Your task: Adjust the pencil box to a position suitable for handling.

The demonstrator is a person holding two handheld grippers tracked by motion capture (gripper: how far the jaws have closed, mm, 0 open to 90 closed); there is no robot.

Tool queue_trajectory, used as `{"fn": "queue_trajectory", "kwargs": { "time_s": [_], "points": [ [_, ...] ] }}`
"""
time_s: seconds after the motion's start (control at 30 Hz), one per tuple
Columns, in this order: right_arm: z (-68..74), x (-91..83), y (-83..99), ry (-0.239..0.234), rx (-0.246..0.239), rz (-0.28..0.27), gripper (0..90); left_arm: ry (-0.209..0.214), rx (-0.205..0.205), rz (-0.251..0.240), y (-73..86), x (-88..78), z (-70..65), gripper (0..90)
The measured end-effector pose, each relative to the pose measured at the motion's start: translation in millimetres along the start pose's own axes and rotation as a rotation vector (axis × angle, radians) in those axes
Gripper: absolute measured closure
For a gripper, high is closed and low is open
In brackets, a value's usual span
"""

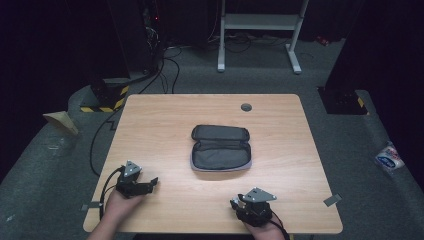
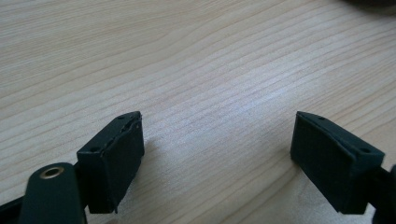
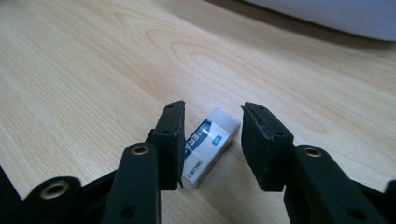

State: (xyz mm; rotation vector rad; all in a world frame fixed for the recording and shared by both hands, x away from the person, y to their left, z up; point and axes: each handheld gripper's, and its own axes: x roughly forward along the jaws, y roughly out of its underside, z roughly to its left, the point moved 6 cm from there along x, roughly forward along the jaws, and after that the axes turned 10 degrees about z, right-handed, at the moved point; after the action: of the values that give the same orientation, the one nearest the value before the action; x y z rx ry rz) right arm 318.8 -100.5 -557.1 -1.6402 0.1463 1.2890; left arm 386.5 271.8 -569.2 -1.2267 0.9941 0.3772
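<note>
A dark room surrounds a wooden desk (image 1: 165, 115) with an open grey case (image 1: 220, 148) at its middle. Near the front edge, the right tool (image 3: 212, 140) straddles an eraser (image 3: 208, 145) lying on the desk; its left jaw touches the eraser, the right stands apart. The left tool (image 2: 217, 154) gapes wide over bare wood.

Bright overhead light falls on the table (image 1: 165, 125); the surrounding room is dark, and the close-up backgrounds blur softly.
</note>
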Motion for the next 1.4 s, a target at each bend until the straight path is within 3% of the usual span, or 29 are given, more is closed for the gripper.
{"fn": "queue_trajectory", "kwargs": {
  "time_s": [0.3,0.8,0.9,1.1,1.4],
  "points": [
    [-4.3,1.7,2.1,0.023,0.005,0.018,71.1,0.0,0.0,0.0,0.0,0.0,0.0,17.6],
    [-38.1,-6.0,7.8,0.115,0.061,0.003,71.1,0.001,0.001,0.0,-0.1,0.1,0.0,17.6],
    [-41.0,-6.2,8.8,0.119,0.068,0.005,67.5,0.001,0.002,0.0,-0.1,0.1,0.1,17.6],
    [-41.2,-5.4,11.0,0.144,0.029,0.019,64.2,0.001,0.001,0.0,0.0,0.1,0.0,17.7],
    [-40.0,-4.5,10.1,0.146,0.007,0.016,72.1,0.002,0.0,-0.002,0.1,0.0,-0.3,17.7]
  ]
}}
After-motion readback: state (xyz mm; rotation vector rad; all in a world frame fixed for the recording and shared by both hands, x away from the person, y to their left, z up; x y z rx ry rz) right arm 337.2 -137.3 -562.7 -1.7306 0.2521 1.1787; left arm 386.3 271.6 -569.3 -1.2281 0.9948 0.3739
